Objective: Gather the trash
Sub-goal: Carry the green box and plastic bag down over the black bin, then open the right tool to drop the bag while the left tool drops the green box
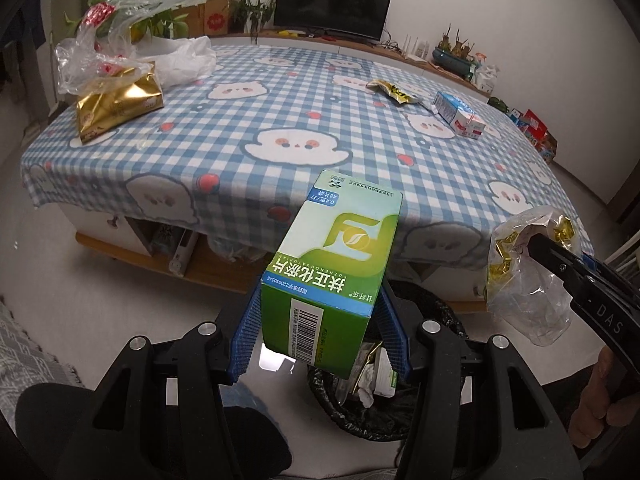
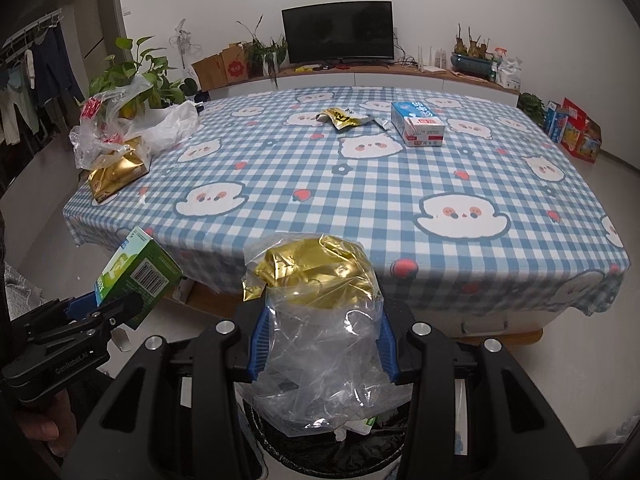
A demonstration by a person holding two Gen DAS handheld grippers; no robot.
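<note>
My left gripper (image 1: 318, 334) is shut on a green medicine box (image 1: 336, 264), held tilted over the black-lined trash bin (image 1: 436, 412). The box also shows in the right wrist view (image 2: 138, 276). My right gripper (image 2: 322, 340) is shut on a clear plastic bag with gold foil inside (image 2: 320, 312), held above the bin (image 2: 340, 454). This bag also shows in the left wrist view (image 1: 528, 276). On the checked tablecloth (image 2: 360, 184) lie a blue-white carton (image 2: 418, 124), a yellow wrapper (image 2: 346, 118) and a gold pack under a plastic bag (image 2: 116, 172).
The bin holds crumpled paper and wrappers (image 1: 376, 380). The low table has a shelf below its front edge (image 1: 208, 268). A potted plant (image 2: 132, 76) stands at the far left corner. A monitor (image 2: 338, 32) and boxes (image 2: 576, 132) stand beyond.
</note>
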